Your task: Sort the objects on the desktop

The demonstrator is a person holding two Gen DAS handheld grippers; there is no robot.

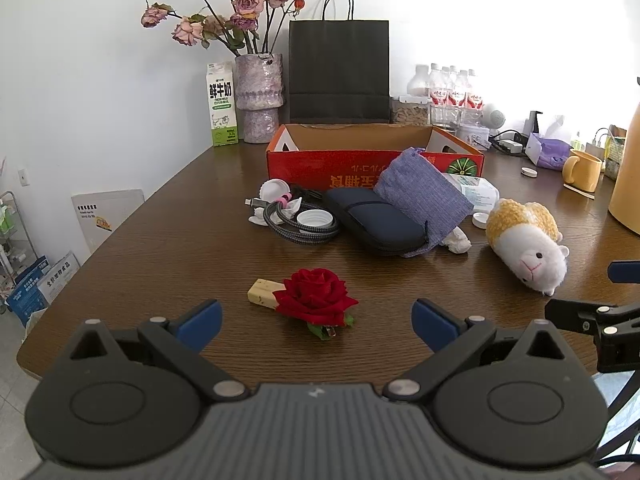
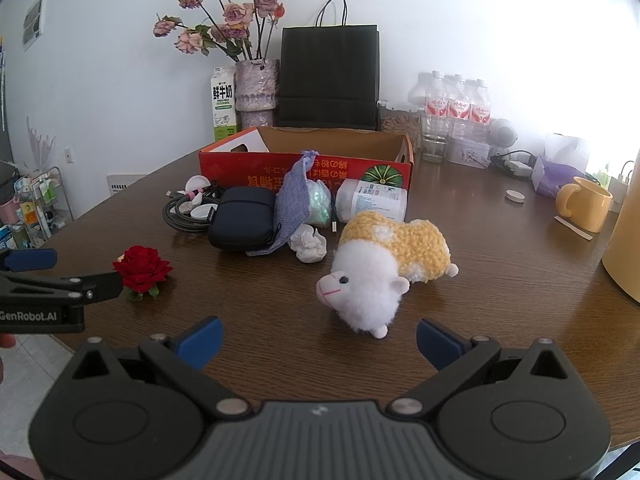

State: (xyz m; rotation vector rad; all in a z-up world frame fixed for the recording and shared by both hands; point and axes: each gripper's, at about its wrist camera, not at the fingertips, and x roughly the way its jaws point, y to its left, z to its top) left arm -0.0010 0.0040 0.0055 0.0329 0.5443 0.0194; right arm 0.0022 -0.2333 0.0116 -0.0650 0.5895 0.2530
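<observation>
A red rose (image 1: 315, 297) on a pale clip lies on the brown table just ahead of my open, empty left gripper (image 1: 316, 322); it also shows in the right wrist view (image 2: 142, 269). A yellow-and-white plush sheep (image 2: 380, 272) lies just ahead of my open, empty right gripper (image 2: 318, 344); it also shows in the left wrist view (image 1: 526, 242). Behind them lie a dark zip case (image 1: 372, 220), a blue-grey cloth pouch (image 1: 420, 196), a coiled cable (image 1: 296, 224) with white caps, and crumpled tissue (image 2: 308, 244). An open red cardboard box (image 1: 372, 160) stands behind the pile.
At the back stand a milk carton (image 1: 221, 104), a vase of dried roses (image 1: 258, 96), a black paper bag (image 1: 339, 70) and water bottles (image 2: 456, 108). A yellow mug (image 2: 584, 204) and a yellow jug (image 2: 626, 248) are at the right. The table's near edge lies just below the grippers.
</observation>
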